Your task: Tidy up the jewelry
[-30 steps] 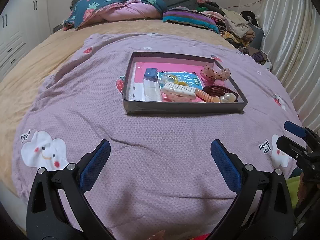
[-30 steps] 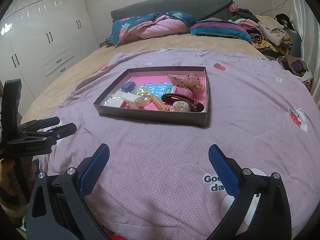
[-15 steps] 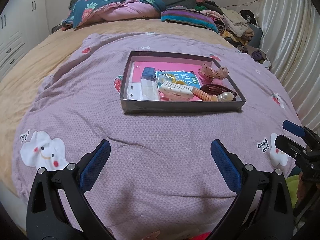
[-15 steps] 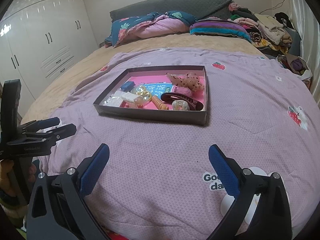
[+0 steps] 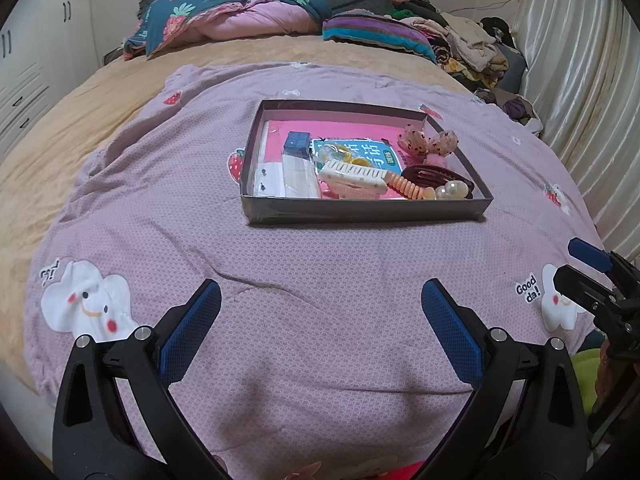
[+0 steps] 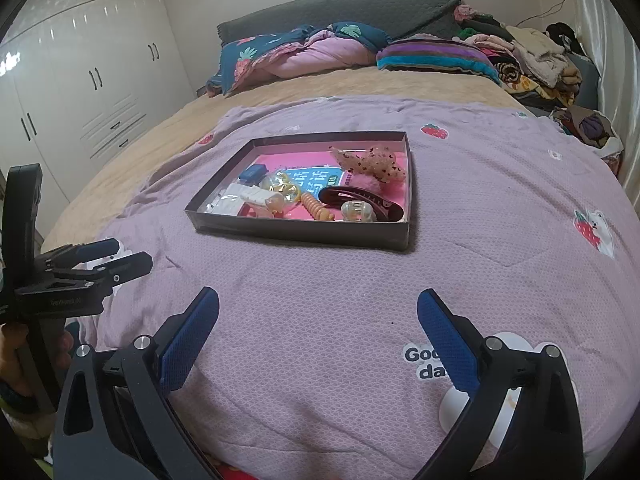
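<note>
A shallow dark box [image 5: 360,210] with a pink lining sits on the purple blanket [image 5: 320,272], and shows in the right wrist view [image 6: 304,234] too. It holds hair accessories: a white claw clip [image 5: 354,178], a dark brown clip [image 5: 436,176], an orange spiral tie [image 5: 406,189], a spotted scrunchie [image 5: 426,142] and a small blue box [image 5: 297,143]. My left gripper [image 5: 320,308] is open and empty, well short of the box. My right gripper [image 6: 318,316] is open and empty, also short of it.
The bed carries a tan cover [image 5: 100,112], folded quilts [image 5: 224,24] and a clothes pile [image 5: 468,48] at the head. A curtain [image 5: 580,80] hangs on the right. White wardrobes [image 6: 80,92] stand on the left.
Both grippers have barely moved; the view shifts slightly. Both stay open and empty.
</note>
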